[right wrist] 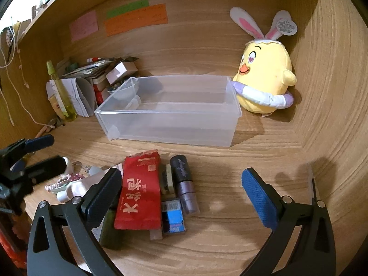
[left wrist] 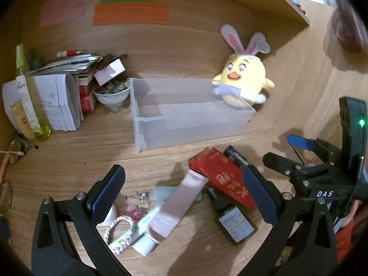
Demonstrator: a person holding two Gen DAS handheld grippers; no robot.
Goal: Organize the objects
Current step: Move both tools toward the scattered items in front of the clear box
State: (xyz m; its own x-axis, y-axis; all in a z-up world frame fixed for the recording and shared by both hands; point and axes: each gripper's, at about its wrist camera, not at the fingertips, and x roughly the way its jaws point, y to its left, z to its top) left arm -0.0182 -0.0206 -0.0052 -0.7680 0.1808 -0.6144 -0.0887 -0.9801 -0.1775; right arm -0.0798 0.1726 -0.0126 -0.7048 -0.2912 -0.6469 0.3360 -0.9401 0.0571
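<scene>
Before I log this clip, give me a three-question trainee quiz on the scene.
1. True or false: the clear bin already holds some of the clutter.
2. Which lies on top of the pile near the right gripper? A) red packet B) green ball C) spoon
3. Fill in: the plush chick sits at the bin's ____ end, seen from the right wrist.

Key: 1 false, the bin looks empty. 2 A. 3 right. Both the right gripper and the left gripper are open and hold nothing.
</scene>
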